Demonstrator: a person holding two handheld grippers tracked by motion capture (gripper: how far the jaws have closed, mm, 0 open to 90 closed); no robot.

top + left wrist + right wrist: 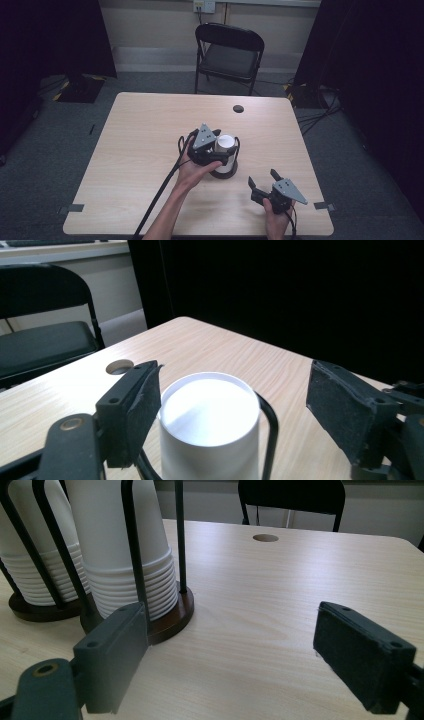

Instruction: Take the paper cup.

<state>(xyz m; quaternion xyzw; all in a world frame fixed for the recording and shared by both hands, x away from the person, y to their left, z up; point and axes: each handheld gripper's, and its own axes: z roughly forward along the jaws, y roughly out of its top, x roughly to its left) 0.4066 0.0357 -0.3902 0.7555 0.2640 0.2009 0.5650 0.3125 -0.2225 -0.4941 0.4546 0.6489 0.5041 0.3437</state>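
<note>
- Paper cups (226, 145), white and stacked upside down, stand in a black wire holder (223, 170) with a dark round base, near the middle of the light wooden table (135, 150); in the right gripper view a second stack in its own holder shows just behind the first.
- Left gripper (216, 146) sits at the top of the stack, its grey three-cornered plate facing up, held by the person's left hand (192, 170).
- In the left gripper view its jaws stand apart on either side of the top cup (210, 425): the left pad looks to be at the cup's rim, though contact cannot be told, and the right pad is clearly off it. Nothing is gripped.
- Right gripper (266, 182) rests low near the table's near right corner, well apart from the cups, held in the right hand (277, 220).
- Its jaws stand wide with bare tabletop between them, and hold nothing.
- Behind the table stands a black folding chair (229, 52).
</note>
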